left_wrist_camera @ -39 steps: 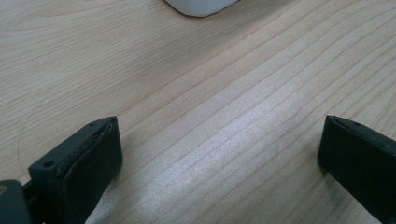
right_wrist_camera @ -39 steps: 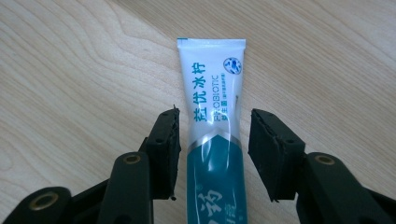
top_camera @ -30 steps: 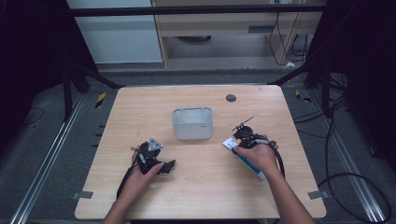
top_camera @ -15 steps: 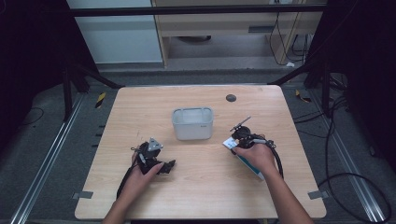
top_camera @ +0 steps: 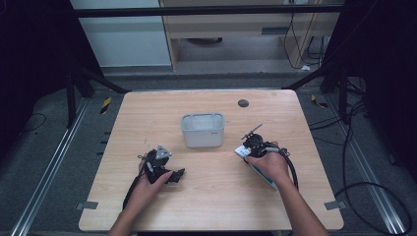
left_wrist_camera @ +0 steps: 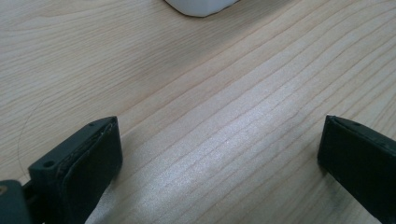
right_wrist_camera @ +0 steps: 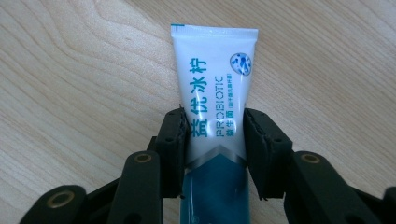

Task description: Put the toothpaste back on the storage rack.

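White-and-teal plastic toothpaste tube (right_wrist_camera: pixel 215 93) lies flat on the pale wooden table (top_camera: pixel 216 196), to the right of the white rectangular plastic bin (top_camera: pixel 202 130) and clear of it. The right gripper (right_wrist_camera: pixel 214 140) has just been closing its jaws, and both pads now press the tube's sides. The left gripper (left_wrist_camera: pixel 219 154) rests on the table with its jaws wide apart, nothing between them
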Motion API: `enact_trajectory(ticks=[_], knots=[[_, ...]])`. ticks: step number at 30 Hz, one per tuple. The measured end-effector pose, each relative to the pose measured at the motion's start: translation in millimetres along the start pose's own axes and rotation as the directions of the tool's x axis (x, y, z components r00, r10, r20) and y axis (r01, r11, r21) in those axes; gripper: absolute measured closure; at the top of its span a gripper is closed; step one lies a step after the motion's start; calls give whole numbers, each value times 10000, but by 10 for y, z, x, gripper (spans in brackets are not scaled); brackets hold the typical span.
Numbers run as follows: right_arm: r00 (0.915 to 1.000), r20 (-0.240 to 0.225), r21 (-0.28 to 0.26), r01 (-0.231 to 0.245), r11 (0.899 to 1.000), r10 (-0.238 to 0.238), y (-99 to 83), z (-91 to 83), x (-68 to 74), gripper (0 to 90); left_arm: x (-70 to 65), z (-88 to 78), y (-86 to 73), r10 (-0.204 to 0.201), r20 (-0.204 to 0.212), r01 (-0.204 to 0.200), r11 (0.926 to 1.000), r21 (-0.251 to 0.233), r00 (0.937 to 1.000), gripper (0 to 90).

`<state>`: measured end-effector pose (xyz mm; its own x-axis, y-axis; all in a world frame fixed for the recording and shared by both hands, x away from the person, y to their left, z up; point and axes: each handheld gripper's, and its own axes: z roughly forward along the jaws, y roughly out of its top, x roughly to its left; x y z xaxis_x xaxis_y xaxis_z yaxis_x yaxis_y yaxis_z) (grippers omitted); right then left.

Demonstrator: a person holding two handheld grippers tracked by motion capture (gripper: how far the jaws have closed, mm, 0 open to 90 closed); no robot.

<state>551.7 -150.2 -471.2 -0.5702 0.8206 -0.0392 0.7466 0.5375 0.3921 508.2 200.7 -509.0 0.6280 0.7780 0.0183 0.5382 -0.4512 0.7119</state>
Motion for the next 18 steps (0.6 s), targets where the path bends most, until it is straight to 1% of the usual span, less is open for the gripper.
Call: enact_trajectory(ticks=[2, 5, 6, 8, 10, 12, 18], knots=[[10000, 65, 4, -2, 10000, 2, 0, -4, 12, 626, 1, 0, 0, 7, 1, -7, 10000, 5, 10000, 0], [9997, 173, -13, 157, 9999, -157, -1, -12, 19, 651, 0, 0, 0, 6, 0, -6, 10000, 6, 10000, 0], [9998, 184, -30, 96, 9999, -95, -2, -16, 29, 658, 0, 0, 0, 7, 1, -7, 10000, 3, 10000, 0], [9996, 217, -61, 199, 9998, -197, -5, -23, 29, 675, 1, 0, 0, 8, 3, -8, 10000, 4, 10000, 0], [9996, 229, -64, 157, 9999, -156, -3, -31, 38, 694, 1, 0, 0, 7, 1, -7, 10000, 5, 10000, 0], [9996, 203, -104, 212, 9997, -210, -7, -42, 37, 717, 0, 0, 0, 5, -1, -5, 10000, 3, 10000, 0], [10000, 71, -294, -36, 9996, 38, -29, -75, 27, 760, 1, 0, 0, 8, -1, -8, 10000, 3, 10000, 0]])
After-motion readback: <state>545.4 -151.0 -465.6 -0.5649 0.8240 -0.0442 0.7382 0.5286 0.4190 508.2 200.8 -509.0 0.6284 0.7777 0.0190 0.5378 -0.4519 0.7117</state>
